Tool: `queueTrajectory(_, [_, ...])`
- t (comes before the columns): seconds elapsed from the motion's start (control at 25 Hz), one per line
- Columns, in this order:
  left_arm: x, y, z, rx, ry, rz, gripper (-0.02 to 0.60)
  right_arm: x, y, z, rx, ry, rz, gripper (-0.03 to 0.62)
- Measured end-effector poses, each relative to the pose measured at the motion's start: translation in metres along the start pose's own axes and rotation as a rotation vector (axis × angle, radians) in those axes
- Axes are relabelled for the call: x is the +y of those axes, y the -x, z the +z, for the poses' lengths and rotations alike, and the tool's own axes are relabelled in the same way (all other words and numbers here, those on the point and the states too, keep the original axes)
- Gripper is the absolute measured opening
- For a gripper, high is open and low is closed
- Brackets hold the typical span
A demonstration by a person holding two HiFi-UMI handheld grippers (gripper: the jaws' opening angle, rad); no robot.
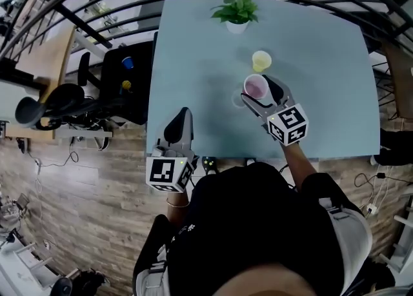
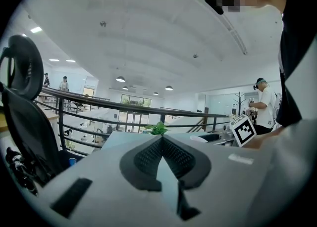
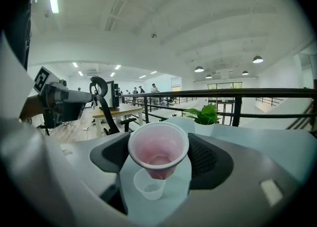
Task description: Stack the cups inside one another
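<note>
Pink cup (image 3: 158, 148), translucent and tapered, held in right gripper (image 1: 260, 89).

Pink cup (image 3: 158, 148): upright, raised, clamped in the right gripper (image 3: 161, 155). Clear cup (image 3: 150, 184): upright, directly beneath it. Yellow cup (image 1: 261, 61): standing near, farther out.

A large open-plan office was indicated: a black railing (image 3: 267, 92) was run around the pale counter (image 1: 322, 82), an office chair (image 2: 27, 127) and a wooden desk (image 3: 116, 113) were seen on wood-patterned flooring (image 1: 84, 191), and round ceiling lamps (image 3: 199, 69) were mounted overhead.
</note>
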State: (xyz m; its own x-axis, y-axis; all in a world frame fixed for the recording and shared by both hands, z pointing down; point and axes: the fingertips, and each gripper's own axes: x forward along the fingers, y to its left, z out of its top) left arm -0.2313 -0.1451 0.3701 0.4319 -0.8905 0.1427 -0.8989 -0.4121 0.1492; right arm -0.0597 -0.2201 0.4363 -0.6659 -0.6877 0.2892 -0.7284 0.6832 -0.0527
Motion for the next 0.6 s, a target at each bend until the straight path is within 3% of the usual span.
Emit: queueTrajectory(0.6, [0.031,0.021,-0.007,0.006,0.02,0.022,-0.011,0.0,-0.014,-0.012,0.057,-0.023,-0.061,0.367])
